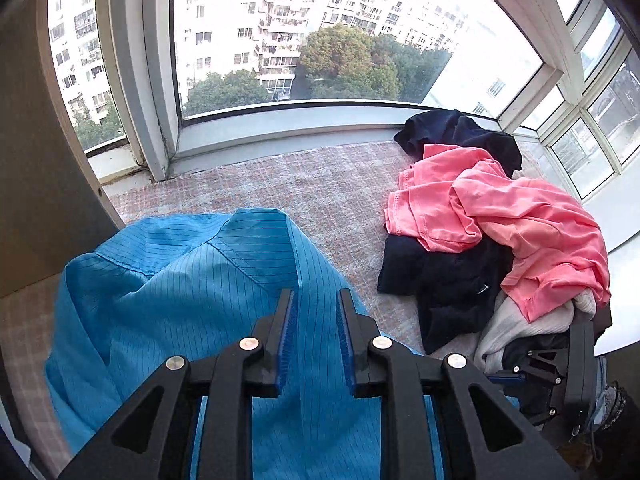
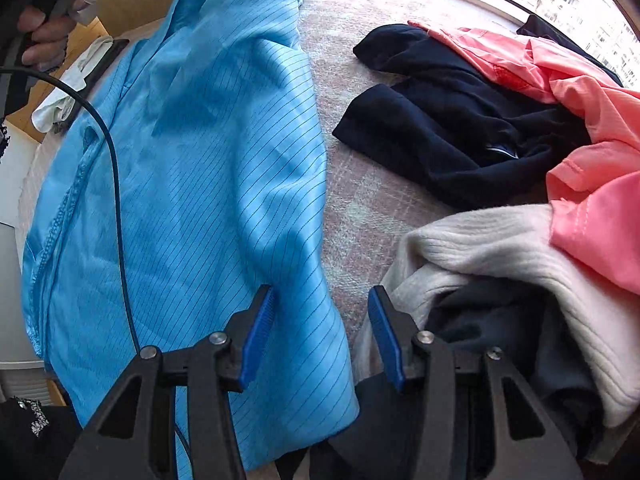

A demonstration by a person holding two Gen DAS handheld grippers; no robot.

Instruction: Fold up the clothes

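Grippers above the blue striped garment (image 1: 180, 280), both with nothing pinched.
My left gripper (image 1: 316, 300) stands narrowly parted over the slick pinstriped cloth; my right gripper (image 2: 320, 300) gapes wider at its right edge. Right of the garment lies a crumpled pile: pink shirt (image 1: 520, 216), dark clothes (image 1: 448, 280), ribbed cream knit (image 2: 500, 248). Only my left view shows the window (image 1: 312, 32).

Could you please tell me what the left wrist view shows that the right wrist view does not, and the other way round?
Only the left wrist view shows the big window with apartment blocks and trees, and the left gripper open over the blue garment. Only the right wrist view shows a hand, a black cable and the open right gripper. Both show the blue garment, the pink top, the dark clothes and the cream knit.
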